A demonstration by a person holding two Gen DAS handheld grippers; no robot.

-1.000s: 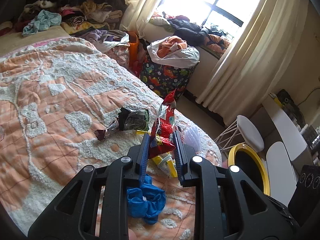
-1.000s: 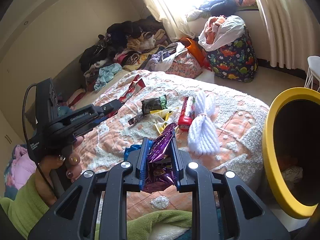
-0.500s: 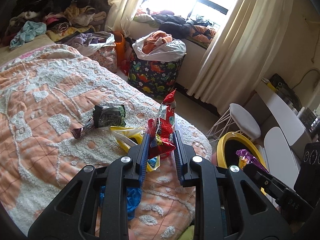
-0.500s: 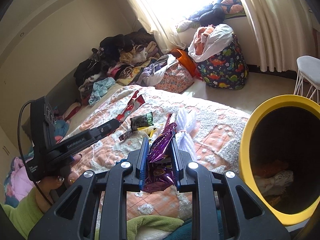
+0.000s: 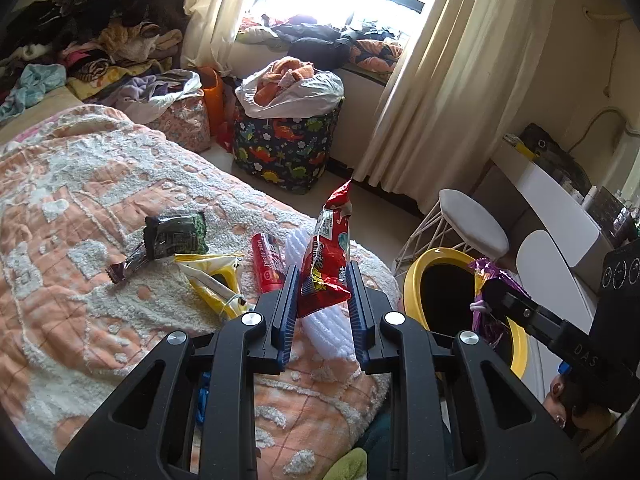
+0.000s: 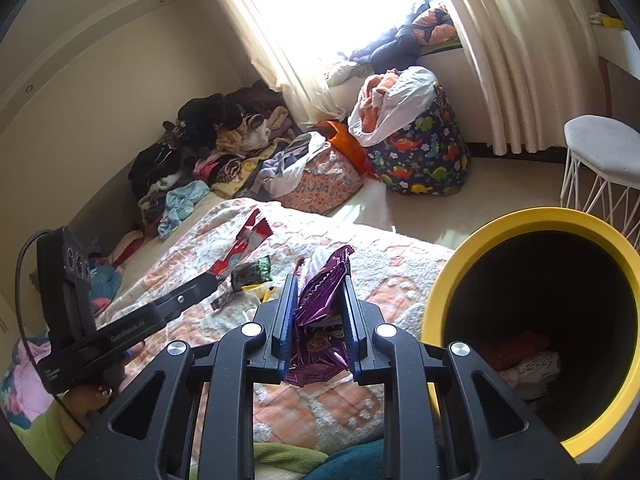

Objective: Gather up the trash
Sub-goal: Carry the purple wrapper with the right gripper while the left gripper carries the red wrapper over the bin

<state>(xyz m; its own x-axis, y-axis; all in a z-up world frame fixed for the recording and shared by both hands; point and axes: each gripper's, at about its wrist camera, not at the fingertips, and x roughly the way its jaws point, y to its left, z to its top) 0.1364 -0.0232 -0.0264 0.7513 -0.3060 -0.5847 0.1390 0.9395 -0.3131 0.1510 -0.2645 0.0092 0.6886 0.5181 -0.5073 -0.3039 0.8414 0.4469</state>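
Purple wrapper (image 6: 320,320) is clamped between the jaws of the right gripper (image 6: 318,304), now held just left of the yellow-rimmed bin (image 6: 532,216); in the left wrist view the same wrapper (image 5: 490,280) sits at the bin's (image 5: 416,280) far rim. Over the last second the right gripper has travelled off the bed (image 5: 80,200) toward the bin, whose dark opening now fills the right of its view, with some earlier trash at the bottom. Judgement: drop is close; a little more travel right and the jaws can part. Red snack bag (image 5: 326,256) stands upright, pinched in the left gripper (image 5: 322,292), which has lifted and swung right above the bed's near right corner, so it appears queued for the bin second. Left on the bed: dark green wrapper (image 5: 174,234), yellow wrapper (image 5: 212,276), red tube-like packet (image 5: 266,266), white knitted item (image 5: 324,328). More pickups needed; task partway.
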